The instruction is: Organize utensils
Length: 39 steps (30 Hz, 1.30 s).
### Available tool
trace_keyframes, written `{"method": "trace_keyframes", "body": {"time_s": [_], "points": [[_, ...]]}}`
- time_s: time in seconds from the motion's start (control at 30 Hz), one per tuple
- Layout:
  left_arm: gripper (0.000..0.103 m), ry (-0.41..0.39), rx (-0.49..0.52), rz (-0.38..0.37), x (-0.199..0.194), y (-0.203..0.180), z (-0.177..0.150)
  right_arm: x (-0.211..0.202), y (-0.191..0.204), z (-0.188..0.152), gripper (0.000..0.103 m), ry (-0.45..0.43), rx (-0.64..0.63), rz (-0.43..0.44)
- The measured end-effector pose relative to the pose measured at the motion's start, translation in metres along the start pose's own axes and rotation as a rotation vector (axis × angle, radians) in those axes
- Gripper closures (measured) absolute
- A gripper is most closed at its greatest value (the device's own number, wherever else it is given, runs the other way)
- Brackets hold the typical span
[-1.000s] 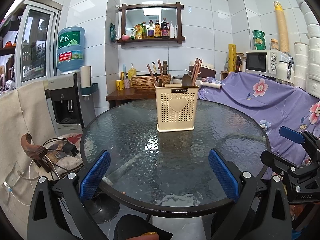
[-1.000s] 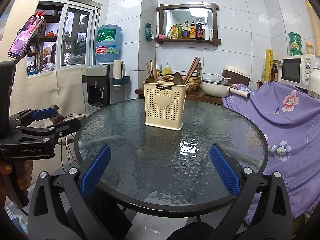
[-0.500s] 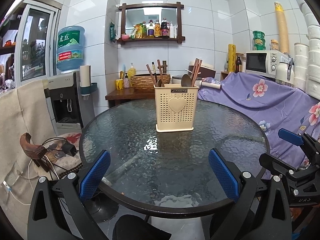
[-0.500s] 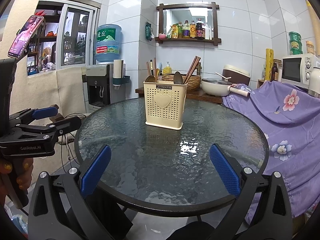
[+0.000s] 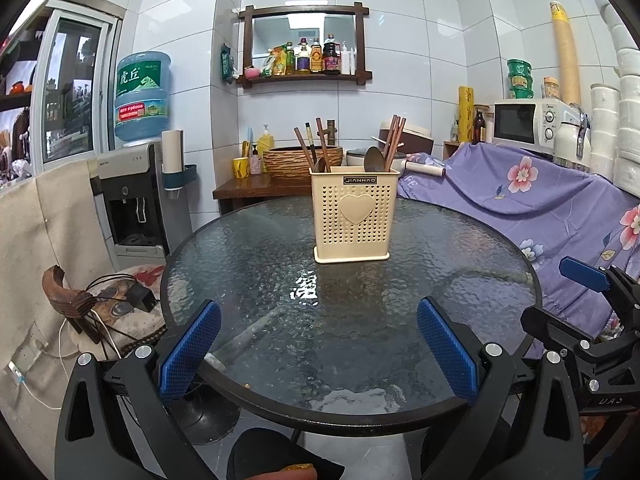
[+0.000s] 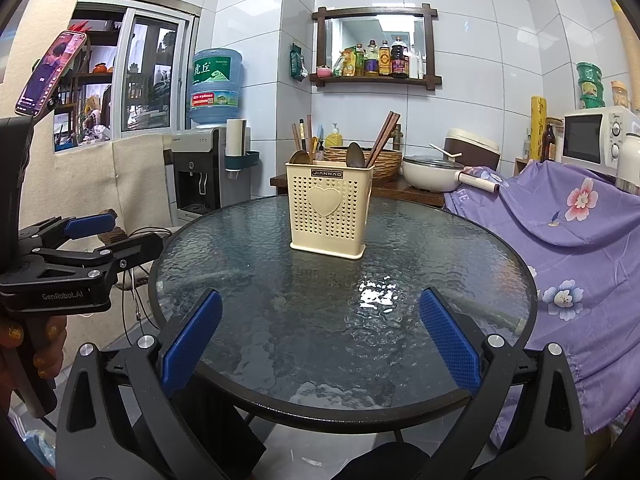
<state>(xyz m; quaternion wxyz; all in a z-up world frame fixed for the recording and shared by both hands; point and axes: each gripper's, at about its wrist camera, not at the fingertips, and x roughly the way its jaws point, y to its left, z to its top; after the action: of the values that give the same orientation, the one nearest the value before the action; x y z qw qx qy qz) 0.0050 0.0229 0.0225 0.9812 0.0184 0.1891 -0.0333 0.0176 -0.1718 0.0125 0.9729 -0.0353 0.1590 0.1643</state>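
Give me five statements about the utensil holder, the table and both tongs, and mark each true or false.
1. The cream perforated plastic utensil holder stands upright on the round textured-glass table. True.
2. The left tongs are clamped on a spoon. False: they are open and empty.
3. Brown wooden chopsticks and dark spoons stick out of the holder's top. True.
4. The right tongs touch the holder. False: they are open, at the table's near edge, apart from it.
5. Loose utensils lie scattered on the glass. False: none are visible there.
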Motion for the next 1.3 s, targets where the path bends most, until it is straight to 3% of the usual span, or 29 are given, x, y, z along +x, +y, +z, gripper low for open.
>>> {"method": "trace_keyframes", "body": {"time_s": [1.3], "points": [[0.007,0.01,-0.019,-0.008,0.0019,0.0053,0.0011,0.0003,0.0028,-0.0046,0.006,0.011,-0.008,0.003]]}}
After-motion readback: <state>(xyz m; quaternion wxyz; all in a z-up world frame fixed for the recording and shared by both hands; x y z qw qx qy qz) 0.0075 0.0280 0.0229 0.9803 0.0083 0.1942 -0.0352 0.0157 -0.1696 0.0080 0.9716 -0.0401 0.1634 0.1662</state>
